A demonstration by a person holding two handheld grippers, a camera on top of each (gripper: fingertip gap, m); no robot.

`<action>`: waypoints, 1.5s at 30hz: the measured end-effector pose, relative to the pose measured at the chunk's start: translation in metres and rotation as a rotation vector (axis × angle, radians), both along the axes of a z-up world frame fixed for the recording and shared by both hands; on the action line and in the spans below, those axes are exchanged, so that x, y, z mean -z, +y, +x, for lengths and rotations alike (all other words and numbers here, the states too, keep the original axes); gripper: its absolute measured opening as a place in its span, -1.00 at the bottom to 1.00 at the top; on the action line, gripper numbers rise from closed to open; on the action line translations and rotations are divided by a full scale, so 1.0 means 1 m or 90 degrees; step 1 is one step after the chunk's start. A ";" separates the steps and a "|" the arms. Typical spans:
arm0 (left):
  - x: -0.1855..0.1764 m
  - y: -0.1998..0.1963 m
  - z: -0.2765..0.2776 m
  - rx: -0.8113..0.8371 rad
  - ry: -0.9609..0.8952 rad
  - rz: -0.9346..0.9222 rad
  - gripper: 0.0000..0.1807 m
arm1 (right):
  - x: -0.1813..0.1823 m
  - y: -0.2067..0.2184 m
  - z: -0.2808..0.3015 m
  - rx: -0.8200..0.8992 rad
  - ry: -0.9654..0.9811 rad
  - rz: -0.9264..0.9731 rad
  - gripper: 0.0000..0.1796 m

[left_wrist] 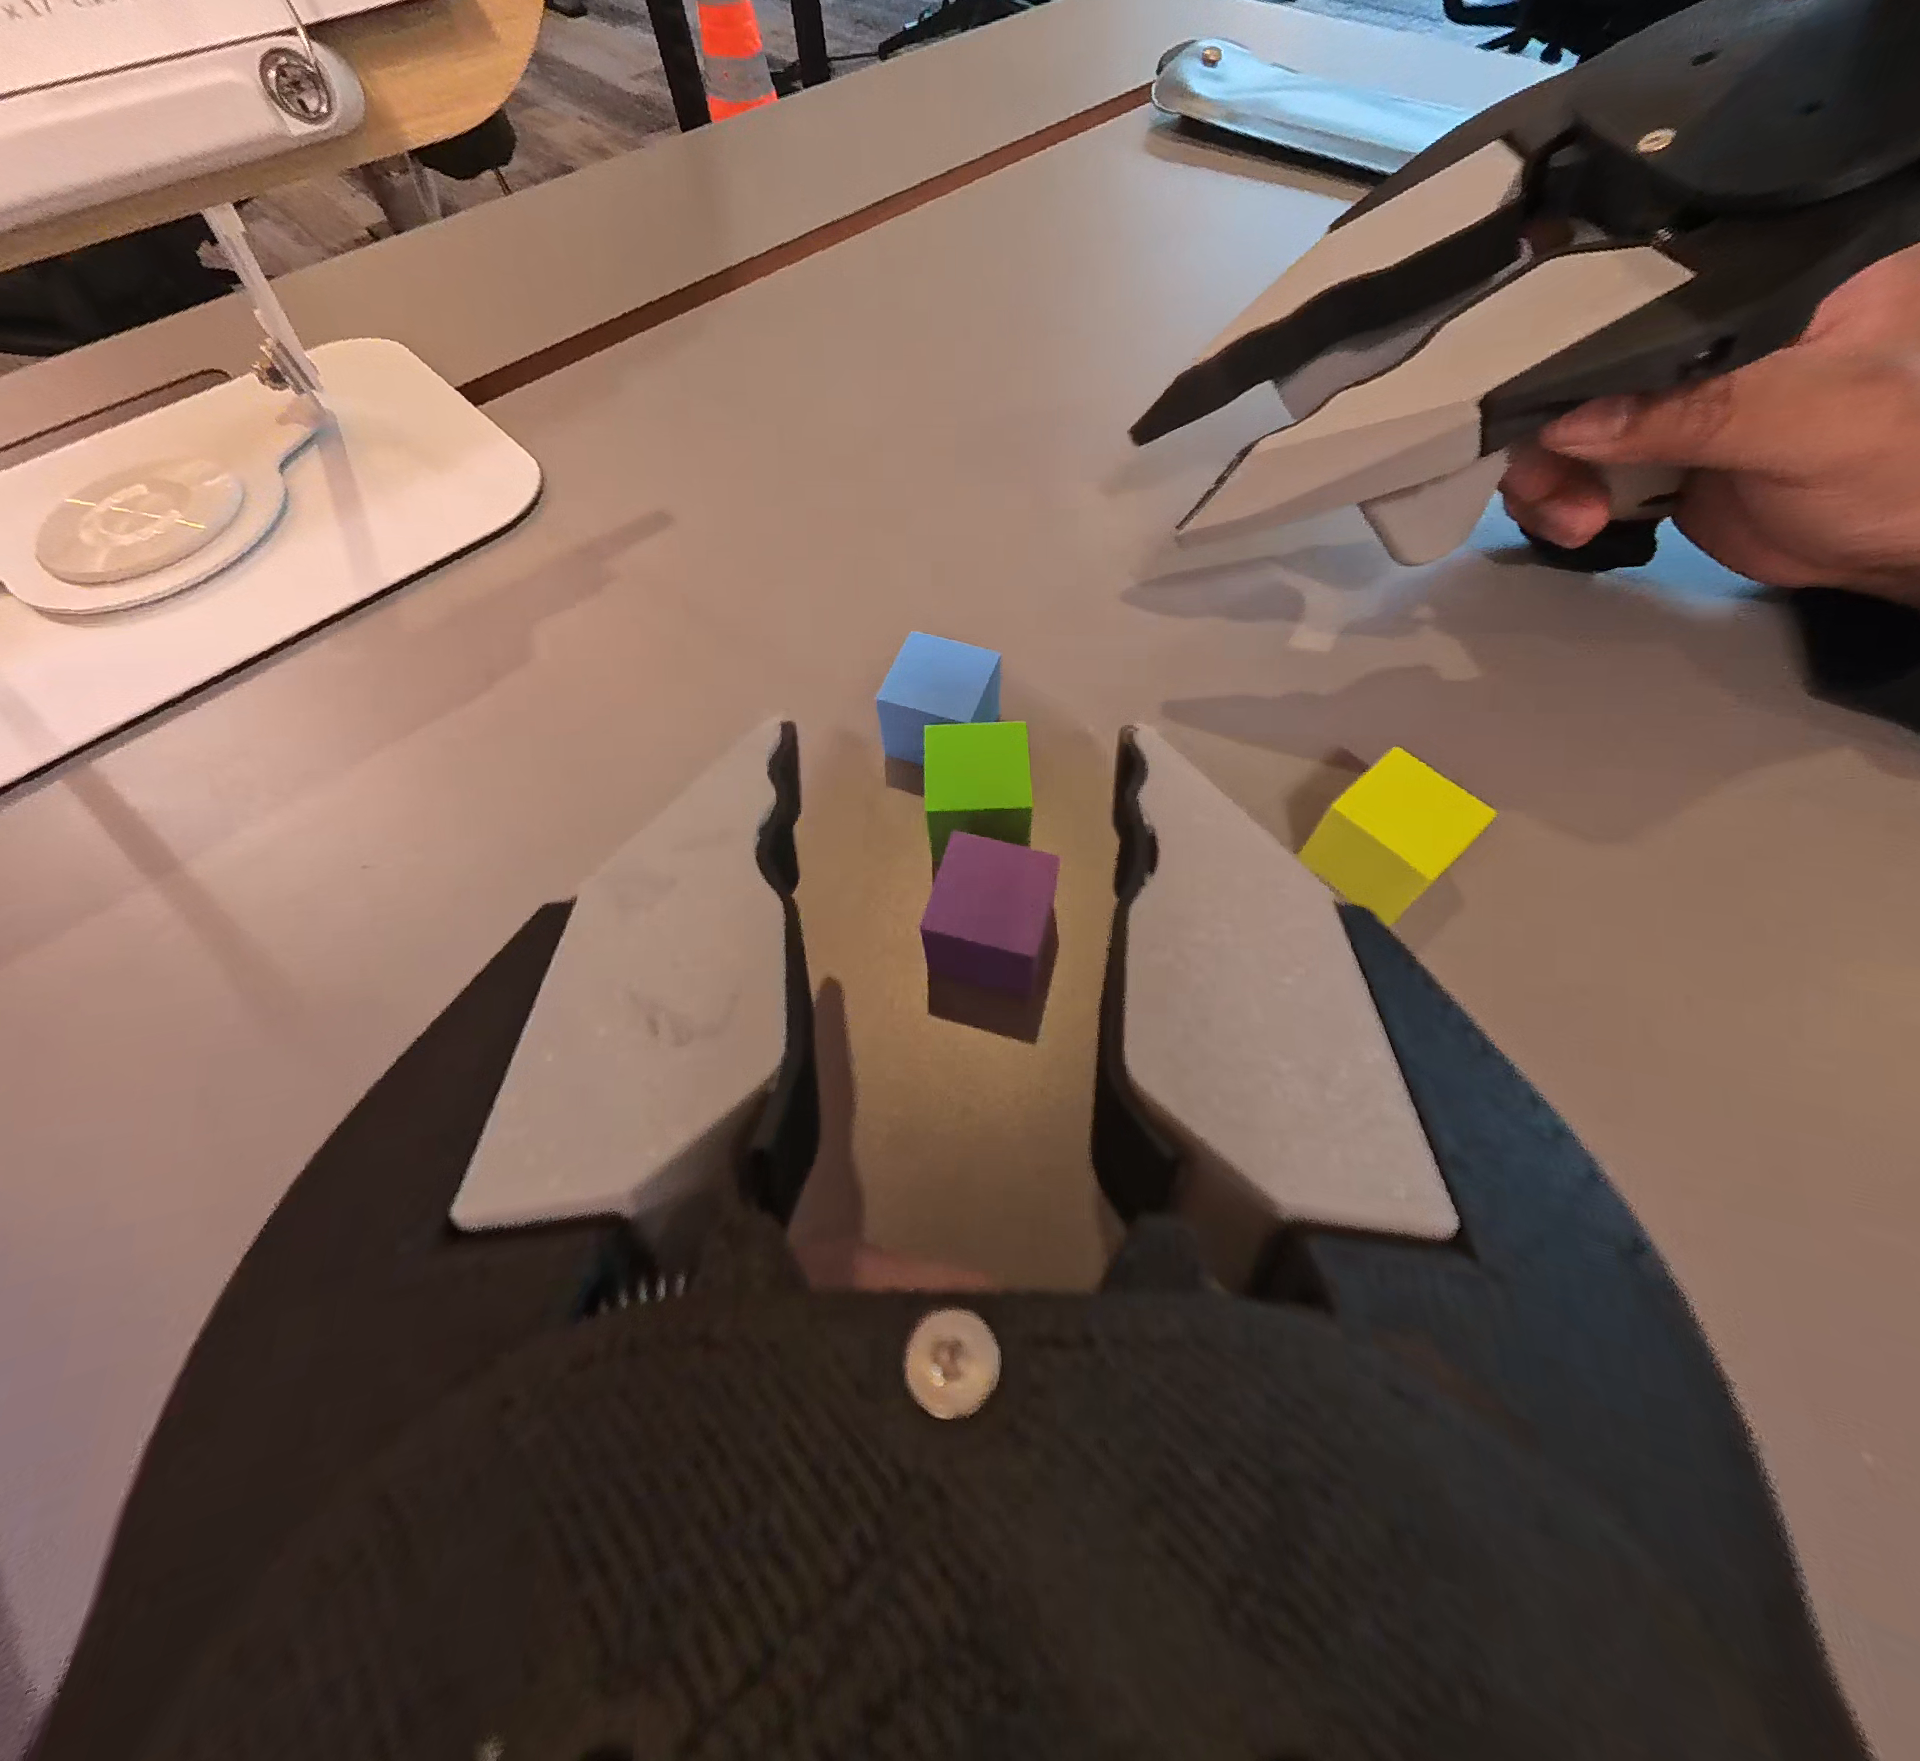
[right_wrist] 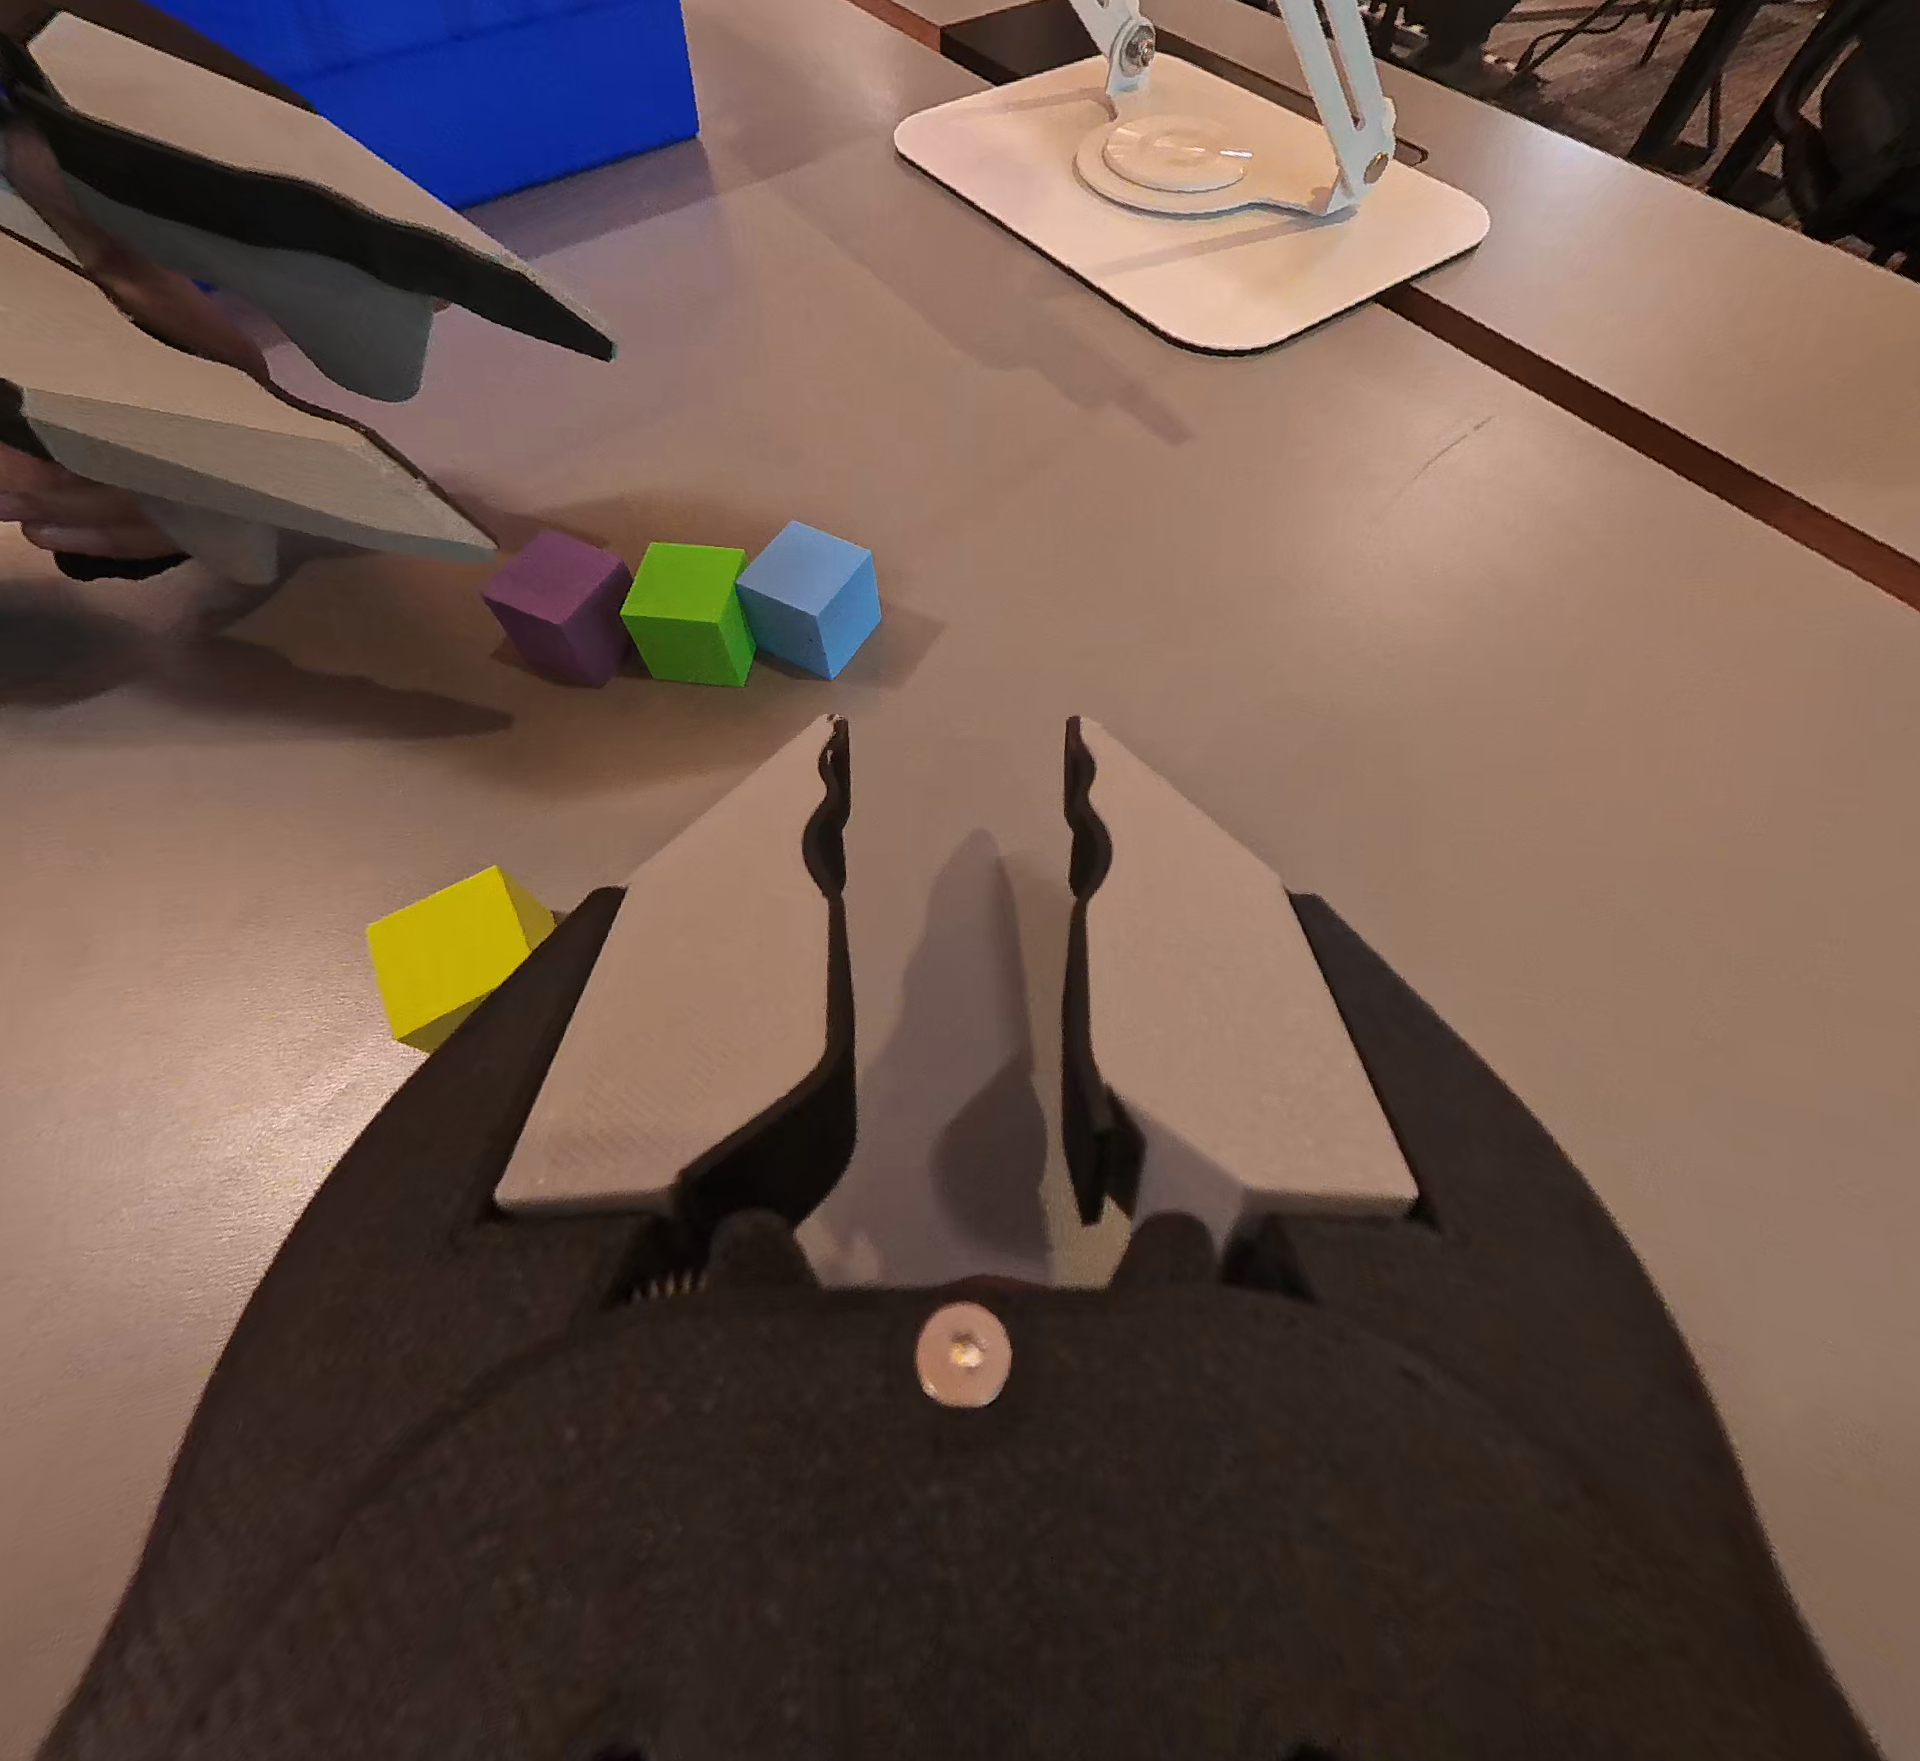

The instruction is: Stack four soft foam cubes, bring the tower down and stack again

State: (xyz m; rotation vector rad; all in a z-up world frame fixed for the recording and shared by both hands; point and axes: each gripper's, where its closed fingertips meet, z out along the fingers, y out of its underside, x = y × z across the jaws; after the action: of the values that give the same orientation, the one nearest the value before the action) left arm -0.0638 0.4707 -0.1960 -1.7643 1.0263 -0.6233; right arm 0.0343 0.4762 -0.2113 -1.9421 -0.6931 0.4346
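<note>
Four foam cubes lie on the grey table (left_wrist: 727, 568), none stacked. The purple cube (left_wrist: 992, 911), green cube (left_wrist: 977, 776) and blue cube (left_wrist: 935, 688) sit close together in a row; the yellow cube (left_wrist: 1397, 828) lies apart to the right. In the right wrist view the purple cube (right_wrist: 561, 605) looks tilted beside the green cube (right_wrist: 691, 610) and the blue cube (right_wrist: 816, 594). My left gripper (left_wrist: 958, 740) is open and empty, its tips by the purple cube (right_wrist: 551, 454). My right gripper (right_wrist: 956, 729) is open and empty, above the table; the yellow cube (right_wrist: 452, 953) lies left of it.
A white stand base (right_wrist: 1195, 225) sits on the table beyond the cubes. A blue box (right_wrist: 416, 18) stands at the far left of the right wrist view. A metal clip (left_wrist: 1278, 101) lies at the table's far edge. An orange cone (left_wrist: 727, 18) and office chairs stand beyond. The right gripper is farther from the purple cube (right_wrist: 561, 605), some 10 centimeters, than the left, some 4 centimeters. Seen from the left wrist view (left_wrist: 1024, 874) as well.
</note>
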 end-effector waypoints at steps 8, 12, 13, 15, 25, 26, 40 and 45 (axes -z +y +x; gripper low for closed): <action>0.002 0.005 -0.003 -0.017 0.020 0.016 -0.35 | 0.003 0.000 -0.002 -0.006 0.001 -0.008 -0.57; 0.000 0.002 -0.002 -0.013 0.014 0.010 -0.35 | 0.004 -0.002 -0.004 -0.010 -0.008 -0.006 -0.57; 0.001 0.002 -0.002 -0.014 0.015 0.009 -0.35 | 0.004 -0.002 -0.004 -0.010 -0.009 -0.005 -0.57; 0.002 0.004 -0.003 -0.018 0.018 0.009 -0.35 | 0.003 -0.002 -0.003 -0.006 -0.008 -0.002 -0.57; -0.002 0.011 -0.011 -0.040 0.011 0.009 -0.35 | -0.001 -0.003 -0.001 0.013 0.007 0.003 -0.54; -0.001 0.011 -0.012 -0.041 0.012 0.007 -0.35 | -0.001 -0.003 -0.001 0.015 0.006 0.002 -0.54; 0.030 0.009 0.000 -0.037 0.081 -0.042 -0.44 | 0.003 -0.005 -0.014 0.005 -0.008 -0.005 -0.59; 0.049 0.007 0.013 -0.022 0.170 -0.044 -0.42 | -0.001 -0.011 -0.017 -0.002 -0.031 0.012 -0.59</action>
State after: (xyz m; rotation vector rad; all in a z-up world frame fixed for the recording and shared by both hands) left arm -0.0504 0.4779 -0.2445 -1.9594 1.1632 -0.4115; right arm 0.0170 0.4655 -0.2099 -1.9393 -0.7294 0.3816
